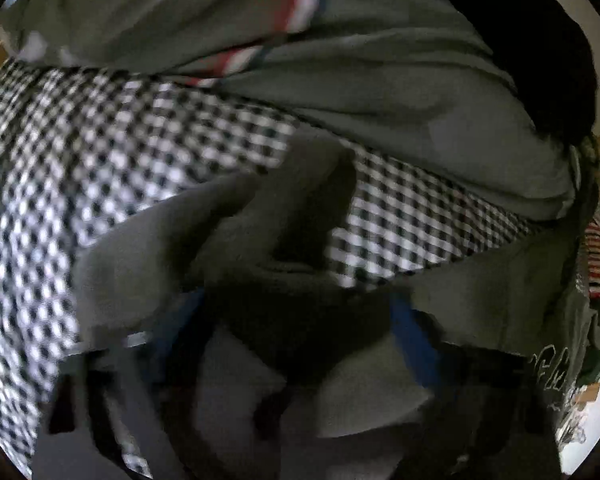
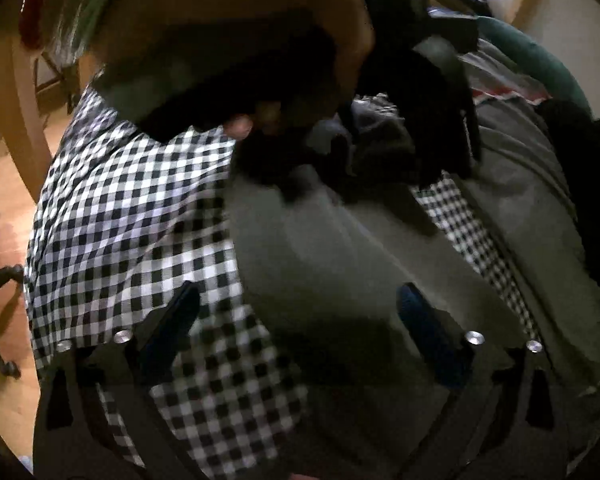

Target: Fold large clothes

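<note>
We see our right gripper (image 2: 300, 320) with jaws apart above a grey garment (image 2: 320, 248) lying on a black-and-white checked cloth (image 2: 132, 208). Beyond it our other hand (image 2: 260, 80) holds the left gripper (image 2: 380, 148) down in the grey fabric.

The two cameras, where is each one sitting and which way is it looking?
Left wrist camera: sits on the left claw, looking steeply down along its blue fingers at a grey garment bunched between them, on the checked cloth.
Right wrist camera: sits on the right claw, looking down at the grey garment; the person's other hand and left claw show ahead.
Both views share the checked cloth and the grey garment.
</note>
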Motion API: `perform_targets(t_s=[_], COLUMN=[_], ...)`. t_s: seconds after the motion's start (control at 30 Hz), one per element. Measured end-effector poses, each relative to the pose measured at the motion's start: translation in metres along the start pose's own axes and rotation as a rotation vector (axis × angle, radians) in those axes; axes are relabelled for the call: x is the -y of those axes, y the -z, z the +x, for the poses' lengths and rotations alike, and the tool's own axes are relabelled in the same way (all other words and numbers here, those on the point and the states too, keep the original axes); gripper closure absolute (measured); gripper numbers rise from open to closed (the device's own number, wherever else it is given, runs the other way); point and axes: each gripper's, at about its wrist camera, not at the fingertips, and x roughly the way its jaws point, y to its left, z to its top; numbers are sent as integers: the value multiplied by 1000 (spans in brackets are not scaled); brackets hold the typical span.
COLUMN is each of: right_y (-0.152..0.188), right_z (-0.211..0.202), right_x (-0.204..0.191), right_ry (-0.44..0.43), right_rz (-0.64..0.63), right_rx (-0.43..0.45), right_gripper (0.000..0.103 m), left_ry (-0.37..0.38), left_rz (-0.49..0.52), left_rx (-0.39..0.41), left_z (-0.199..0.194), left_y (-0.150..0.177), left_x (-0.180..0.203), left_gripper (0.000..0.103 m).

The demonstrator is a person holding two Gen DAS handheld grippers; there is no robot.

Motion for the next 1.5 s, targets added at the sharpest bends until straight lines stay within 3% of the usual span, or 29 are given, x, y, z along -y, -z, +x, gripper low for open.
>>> perform_targets(t_s=[0.03,0.07,0.17,0.2,0.3,0.4,0.47,0.53,0.6,0.67,0.73,0.77,0.8,0.87,0.97,1.13,1.3,1.5], right_y=[2,1,-2,-4,-12,-22,-28,-33,-36,-35,-39,-40,-41,-42,-47,-53,-55,-30], right_z=[2,6,18,20,22,19,17,24,39,56,65,66,66,61,48,24,-7,-55], right_x=[-3,-5,-8,-10,-21,-31,-41,-50,-57,-61,-62,-63,-65,-67,-64,-42,-15,12], right_ry=[-6,-9,15,31,98,130,150,157,128,133,123,120,116,144,136,188,245,284], right_rz=[-10,-20,-36,-60,-160,-205,-219,-229,-237,-247,-238,-231,-226,-223,-188,-106,18,176], right_rx=[-8,-23,-32,-32,-8,34,61,50,4,-42,-63,-67,-78,-85,-83,-17,43,107], right_gripper=[29,38,52,54,54,50,29,24,28,45,54,64,68,91,93,93,93,93], left_ry=[-1,20,55,60,81,114,125,99,85,62,25,13,0,-19,-75,-132,-118,-51], left_rz=[-16,-41,-60,-61,-102,-209,-293,-376,-437,-468,-475,-476,-466,-458,-404,-305,-229,-110], left_rx=[2,8,3,9,41,96,138,179,197,199,199,200,197,200,197,237,317,391], left_z=[-3,-7,-11,-14,-22,-44,-59,-75,-87,-94,-103,-106,-108,-112,-127,-162,-202,-240], left_y=[-1,0,1,0,-5,4,10,18,31,40,48,51,53,57,62,64,48,40], left_x=[-9,-19,-36,-40,-60,-83,-107,-137,-159,-174,-188,-190,-190,-192,-192,-159,-116,-38], left_gripper=[56,61,82,84,88,88,88,88,88,88,89,89,90,90,90,90,91,91])
